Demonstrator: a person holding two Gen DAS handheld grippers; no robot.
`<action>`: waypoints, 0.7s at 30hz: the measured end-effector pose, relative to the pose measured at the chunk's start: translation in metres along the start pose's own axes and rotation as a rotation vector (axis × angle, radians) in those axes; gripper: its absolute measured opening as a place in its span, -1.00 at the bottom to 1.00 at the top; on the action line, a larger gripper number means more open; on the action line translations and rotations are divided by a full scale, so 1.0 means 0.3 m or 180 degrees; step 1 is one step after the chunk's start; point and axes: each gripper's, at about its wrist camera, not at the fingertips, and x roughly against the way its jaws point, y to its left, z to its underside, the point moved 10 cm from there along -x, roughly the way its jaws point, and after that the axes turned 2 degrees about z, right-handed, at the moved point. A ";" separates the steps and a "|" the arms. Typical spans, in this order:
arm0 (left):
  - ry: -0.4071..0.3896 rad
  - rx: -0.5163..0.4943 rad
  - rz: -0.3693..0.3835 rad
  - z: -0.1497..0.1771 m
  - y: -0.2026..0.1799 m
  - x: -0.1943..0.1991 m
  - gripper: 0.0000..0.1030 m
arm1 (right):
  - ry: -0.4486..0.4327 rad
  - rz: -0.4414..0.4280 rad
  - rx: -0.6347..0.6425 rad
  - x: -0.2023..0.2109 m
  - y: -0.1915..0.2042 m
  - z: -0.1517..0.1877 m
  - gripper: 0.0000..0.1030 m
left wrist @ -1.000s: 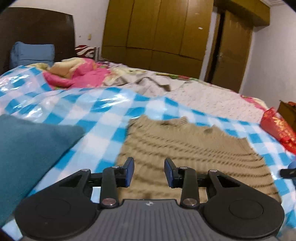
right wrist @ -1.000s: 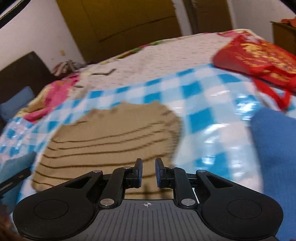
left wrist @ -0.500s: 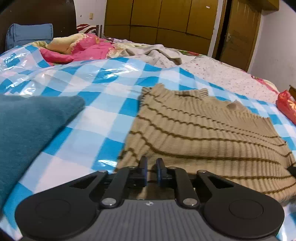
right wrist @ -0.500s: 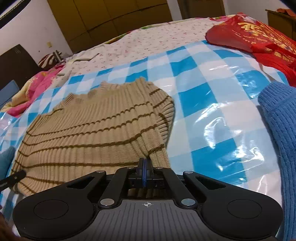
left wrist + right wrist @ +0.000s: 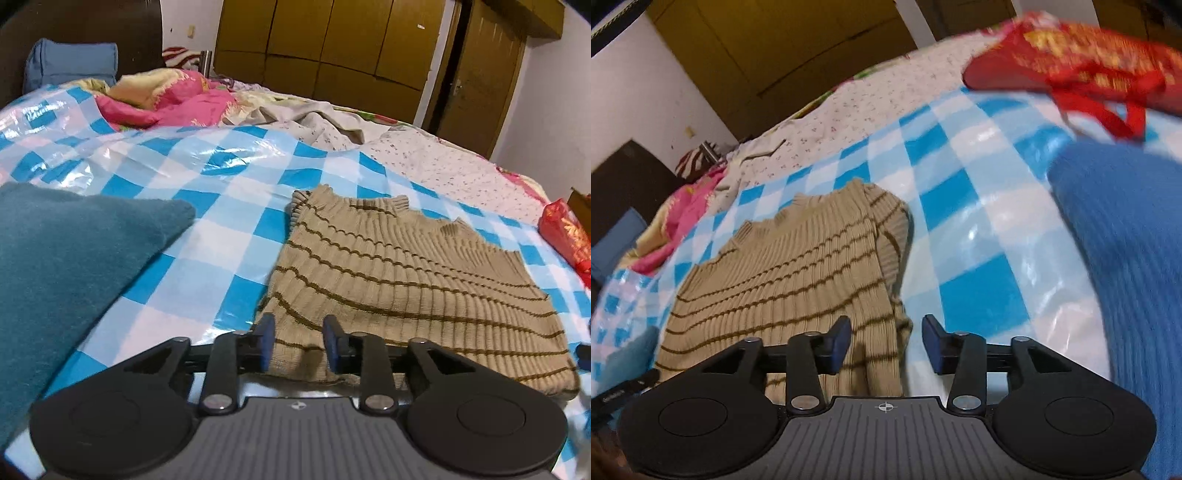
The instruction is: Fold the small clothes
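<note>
While a tan striped sweater (image 5: pixel 402 280) is spread flat on the blue-and-white checked sheet (image 5: pixel 229 206) covering the bed, its near hem is straddled by both tongs. The left tongs (image 5: pixel 298 343) are seen opening with the hem's corner between the pads, unpressed. The right tongs (image 5: pixel 886 341) are seen opening wide over the opposite corner. A teal garment (image 5: pixel 66 266) is laid to the left, a blue one (image 5: pixel 1126 240) to the right.

Both wrist views low over sweater (image 5: pixel 406 280)
</note>
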 end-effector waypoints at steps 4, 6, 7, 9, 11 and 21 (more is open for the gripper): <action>0.0035 0.0078 0.0085 -0.004 -0.001 -0.014 -0.07 | 0.0234 -0.0239 -0.0254 -0.045 -0.007 0.036 -0.13; 0.0016 0.0129 0.0110 -0.008 0.005 -0.012 -0.05 | 0.0331 -0.0355 -0.0290 -0.069 0.003 0.051 -0.12; -0.0006 0.0152 0.0104 -0.012 0.011 -0.010 -0.03 | 0.0352 -0.0402 -0.0306 -0.076 0.007 0.057 -0.12; -0.0026 0.0188 0.0095 -0.019 0.019 -0.017 0.09 | 0.0371 -0.0485 -0.0322 -0.089 0.017 0.064 -0.03; 0.0024 0.0157 0.0042 -0.015 0.022 -0.040 0.16 | 0.0383 -0.0489 -0.0302 -0.100 0.026 0.065 -0.01; 0.0387 -0.0105 -0.0039 0.039 0.017 -0.099 0.01 | 0.0505 -0.0297 0.0007 -0.103 0.047 0.084 -0.53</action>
